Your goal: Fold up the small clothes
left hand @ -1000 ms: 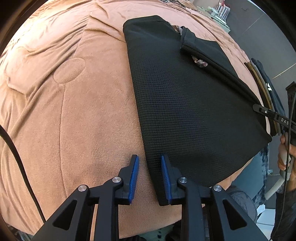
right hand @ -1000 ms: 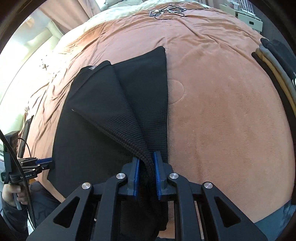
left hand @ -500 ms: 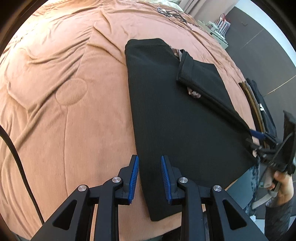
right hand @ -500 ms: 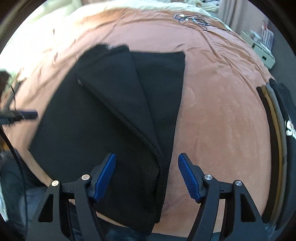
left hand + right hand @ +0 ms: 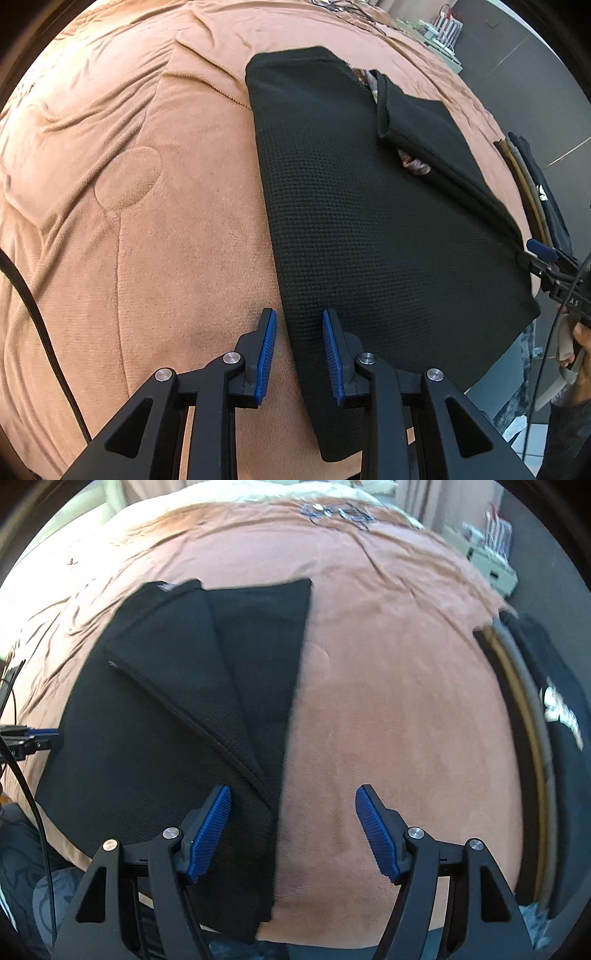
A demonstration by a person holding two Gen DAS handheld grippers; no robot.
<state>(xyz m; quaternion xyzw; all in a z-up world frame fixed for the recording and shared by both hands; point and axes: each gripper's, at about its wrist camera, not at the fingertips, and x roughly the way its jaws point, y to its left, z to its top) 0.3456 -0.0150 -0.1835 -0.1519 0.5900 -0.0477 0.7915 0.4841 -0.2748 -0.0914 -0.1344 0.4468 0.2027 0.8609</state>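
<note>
A black waffle-knit garment (image 5: 369,229) lies on the brown bedspread (image 5: 147,240), its right side folded over the middle (image 5: 207,686). My left gripper (image 5: 298,354) hovers at the garment's near left edge. Its jaws stand narrowly apart, the edge runs between them and the pads do not press on it. My right gripper (image 5: 295,827) is open wide above the near right corner, holding nothing; its left finger (image 5: 210,827) is over the cloth. Each gripper shows at the side of the other's view: the right gripper (image 5: 543,258) and the left gripper (image 5: 33,738).
A stack of folded clothes (image 5: 535,720) lies at the bed's right edge, also seen as the stack (image 5: 532,192). A tangle of cable (image 5: 332,511) sits on the far side of the bed. A black cord (image 5: 37,314) crosses at left. A person's hand (image 5: 576,343) holds the right gripper.
My right gripper has opened and let go of the folded edge, which now lies flat on the garment. It has backed off a little and rolled. The left gripper has stayed put.
</note>
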